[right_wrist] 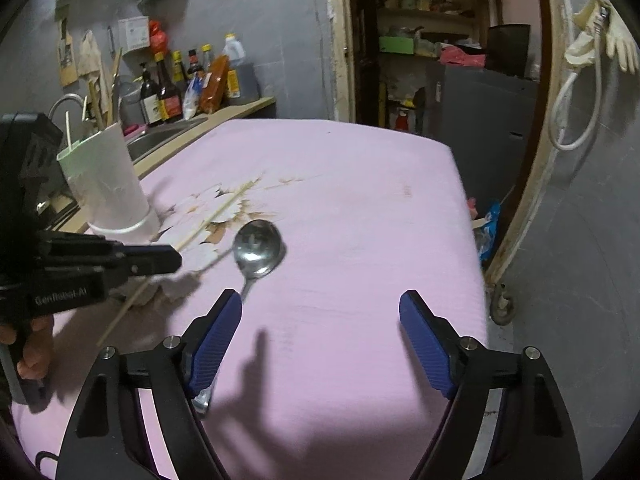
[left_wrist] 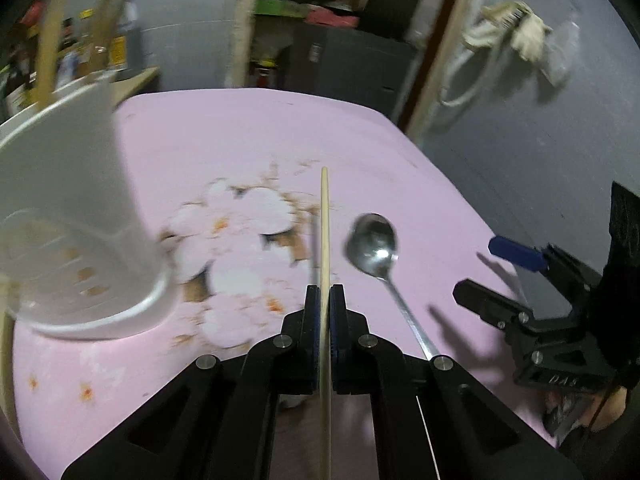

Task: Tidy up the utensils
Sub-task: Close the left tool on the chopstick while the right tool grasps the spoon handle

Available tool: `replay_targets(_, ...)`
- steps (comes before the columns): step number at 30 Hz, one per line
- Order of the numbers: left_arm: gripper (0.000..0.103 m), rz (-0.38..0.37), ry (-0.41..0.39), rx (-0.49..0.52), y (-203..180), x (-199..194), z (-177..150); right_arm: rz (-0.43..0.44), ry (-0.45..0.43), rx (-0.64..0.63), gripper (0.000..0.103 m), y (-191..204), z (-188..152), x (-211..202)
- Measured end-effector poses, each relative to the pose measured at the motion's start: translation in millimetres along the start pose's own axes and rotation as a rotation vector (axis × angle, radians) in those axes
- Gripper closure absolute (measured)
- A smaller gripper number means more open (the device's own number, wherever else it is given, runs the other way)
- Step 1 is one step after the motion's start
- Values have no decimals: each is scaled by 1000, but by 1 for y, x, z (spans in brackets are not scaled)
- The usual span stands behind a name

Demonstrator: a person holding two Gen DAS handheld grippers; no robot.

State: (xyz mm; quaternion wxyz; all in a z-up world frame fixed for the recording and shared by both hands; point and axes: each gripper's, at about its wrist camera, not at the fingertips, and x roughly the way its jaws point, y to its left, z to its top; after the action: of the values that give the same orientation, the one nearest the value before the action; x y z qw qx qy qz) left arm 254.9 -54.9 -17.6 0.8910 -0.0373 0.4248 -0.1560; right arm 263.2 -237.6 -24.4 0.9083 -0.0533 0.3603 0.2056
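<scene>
My left gripper [left_wrist: 325, 292] is shut on a wooden chopstick [left_wrist: 325, 232] and holds it above the pink tablecloth; the chopstick also shows in the right wrist view [right_wrist: 212, 216]. A white utensil holder [left_wrist: 68, 200] stands to its left, with sticks inside; it also shows in the right wrist view [right_wrist: 108, 184]. A metal spoon [left_wrist: 374, 246] lies on the cloth to the right of the chopstick, bowl up. In the right wrist view my right gripper [right_wrist: 320, 320] is open and empty, with the spoon [right_wrist: 258, 246] ahead of its left finger. The left gripper [right_wrist: 152, 260] shows there at the left.
The table under the pink flowered cloth [right_wrist: 360, 200] ends at the right and far sides. A counter with a sink and several bottles [right_wrist: 176, 84] stands at the far left. A doorway with shelves [right_wrist: 420, 40] is behind. A hose and gloves [right_wrist: 588, 52] hang at the right.
</scene>
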Motion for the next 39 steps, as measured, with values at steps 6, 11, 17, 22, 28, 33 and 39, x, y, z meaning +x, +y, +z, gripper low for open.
replay_targets(6,101,49,53,-57,9,-2,-5,42,59,-32,26,16,10,26)
replay_targets(11,101,42,95,-90,19,-5,-4,50,104,-55,31,25,19,44)
replay_targets(17,100,6,134,-82,29,-6,7,36,125,-58,32,26,25,56)
replay_targets(22,99,1,157,-51,31,-4,11,27,130,-66,32,30,29,61)
replay_targets(28,99,-7,182,-38,29,6,23,28,130,-73,34,32,31,64)
replay_targets(33,99,5,200,-24,26,12,29,21,136,-83,35,33,32,66)
replay_targets(39,99,25,203,-4,21,15,31,2,151,-112,42,39,33,71)
